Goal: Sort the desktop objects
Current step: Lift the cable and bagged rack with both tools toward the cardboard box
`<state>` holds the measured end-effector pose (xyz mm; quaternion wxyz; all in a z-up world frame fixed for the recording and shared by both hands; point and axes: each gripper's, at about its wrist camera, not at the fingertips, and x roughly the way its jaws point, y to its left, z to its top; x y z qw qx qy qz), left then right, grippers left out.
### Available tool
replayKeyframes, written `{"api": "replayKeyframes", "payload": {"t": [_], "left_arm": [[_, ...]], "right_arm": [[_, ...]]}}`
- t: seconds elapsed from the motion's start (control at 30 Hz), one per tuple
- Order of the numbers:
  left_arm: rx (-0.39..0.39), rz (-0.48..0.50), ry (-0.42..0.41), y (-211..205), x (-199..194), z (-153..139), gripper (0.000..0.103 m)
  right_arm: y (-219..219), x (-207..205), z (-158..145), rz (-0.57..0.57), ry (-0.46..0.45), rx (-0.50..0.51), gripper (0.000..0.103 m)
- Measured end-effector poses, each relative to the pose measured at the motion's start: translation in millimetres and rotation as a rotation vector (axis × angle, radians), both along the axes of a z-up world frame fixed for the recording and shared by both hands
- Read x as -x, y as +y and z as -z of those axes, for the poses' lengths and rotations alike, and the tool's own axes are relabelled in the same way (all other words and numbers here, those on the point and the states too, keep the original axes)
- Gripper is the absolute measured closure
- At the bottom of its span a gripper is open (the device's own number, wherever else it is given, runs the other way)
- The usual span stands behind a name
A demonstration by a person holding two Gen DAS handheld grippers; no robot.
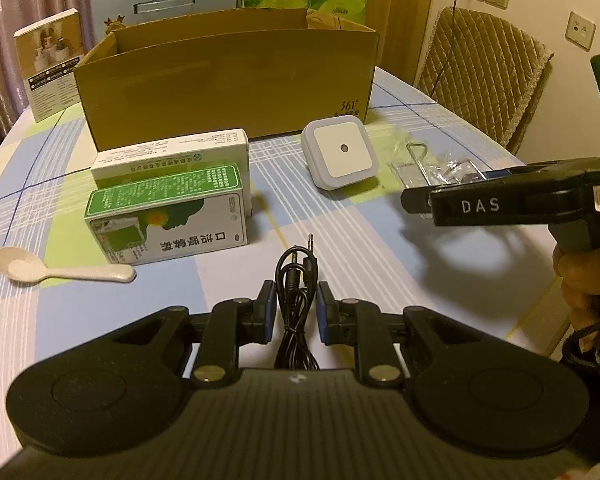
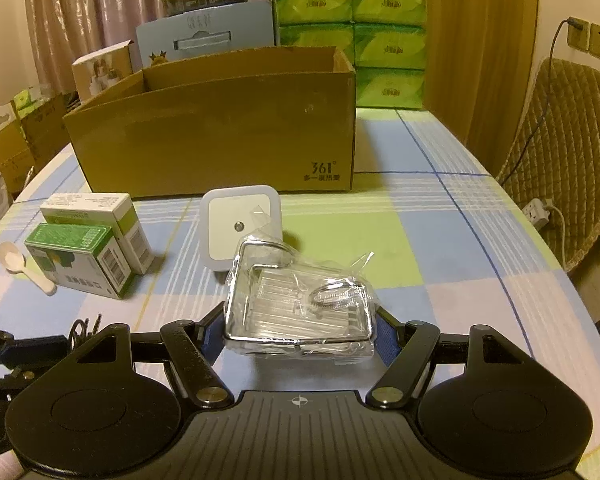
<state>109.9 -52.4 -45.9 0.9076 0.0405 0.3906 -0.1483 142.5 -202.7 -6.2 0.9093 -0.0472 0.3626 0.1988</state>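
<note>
My left gripper (image 1: pixel 296 304) is shut on a coiled black audio cable (image 1: pixel 296 280), its plugs pointing away from me. My right gripper (image 2: pixel 298 332) is shut on a clear plastic bag holding a wire rack (image 2: pixel 296 300), just above the table. The right gripper also shows in the left wrist view (image 1: pixel 416 202), with the bag (image 1: pixel 432 164) beside it. A white square night light (image 1: pixel 338 156) (image 2: pixel 240 228), two medicine boxes (image 1: pixel 168 216) (image 2: pixel 84 260) and a white spoon (image 1: pixel 60 270) (image 2: pixel 24 266) lie on the table. An open cardboard box (image 1: pixel 228 80) (image 2: pixel 216 128) stands behind them.
The table has a checked cloth (image 2: pixel 440 240). A product box (image 1: pixel 50 64) stands at the back left. Green tissue packs (image 2: pixel 352 40) are stacked behind the cardboard box. A padded chair (image 2: pixel 572 152) and a power strip (image 2: pixel 536 212) are on the right.
</note>
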Motion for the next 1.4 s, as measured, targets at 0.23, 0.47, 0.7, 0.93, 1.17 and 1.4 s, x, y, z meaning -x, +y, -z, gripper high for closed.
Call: {"api": "replayKeyframes", "payload": {"t": [0.23,0.47,0.7,0.93,1.17,1.4], "left_arm": [[0.012,-0.014,-0.014,-1,8,-8,0.087],[0.033,-0.022,-0.008,-1,7,-12,0.087],[0.036,-0.017,0.035,-3,-5,6,0.086],[0.017,0.001,0.019,-6,-9,17,0.079],[-0.005,0.02,-0.004,-14,-17,24,0.077],[-0.018,0.021,-0.04,-13,-9,12,0.085]], "right_arm": [[-3,5,-3,-0.006,-0.009,-0.006,0.034],[-1,5,-2,-0.017,-0.003,0.001,0.034],[1,1,4,-0.013,0.018,0.003,0.034],[2,-2,6,-0.007,0.035,-0.008,0.034],[4,-5,8,-0.001,0.044,-0.014,0.034],[4,-2,4,-0.004,0.027,-0.027,0.034]]}}
